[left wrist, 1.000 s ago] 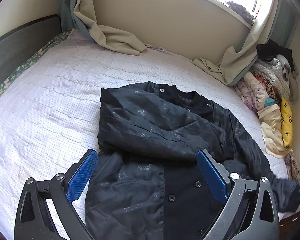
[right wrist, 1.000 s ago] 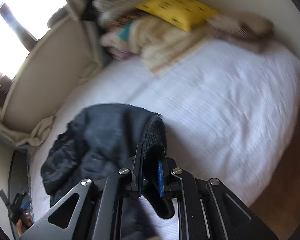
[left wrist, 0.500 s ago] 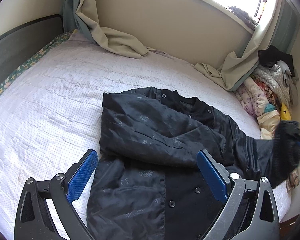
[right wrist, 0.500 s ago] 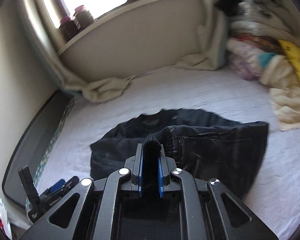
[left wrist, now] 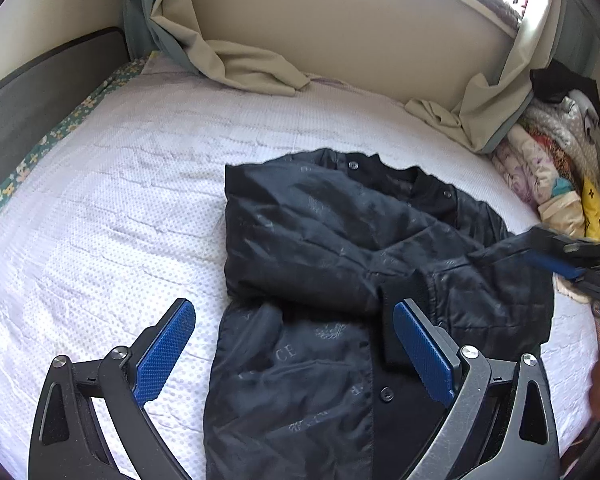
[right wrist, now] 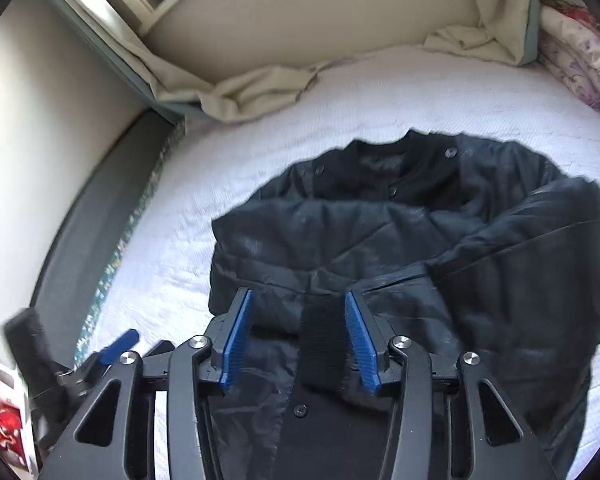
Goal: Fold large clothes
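1. A black quilted snap-front jacket (left wrist: 340, 264) lies face up on a white dotted bedspread (left wrist: 100, 216), collar toward the window wall, both sleeves crossed over the chest as a fold takes shape.
2. The right gripper (right wrist: 298, 338) hovers over the jacket's middle with its jaws opening; the ribbed black knit cuff (right wrist: 324, 344) lies between the blue pads, which no longer press on it. It looks like the sleeve is being let go where it belongs, across the front.
3. The left gripper (left wrist: 294, 352) hangs wide and empty above the jacket's lower half, apparently waiting for the next fold.
4. The hem half runs toward the near edge of the bed, out of frame; it likely needs folding up.
5. Cream curtains (left wrist: 240, 64) droop onto the bed by the wall, well apart from the jacket.
6. A pile of patterned bedding and clothes (left wrist: 548, 168) crowds the right side, near the jacket's shoulder, limiting room to spread there.
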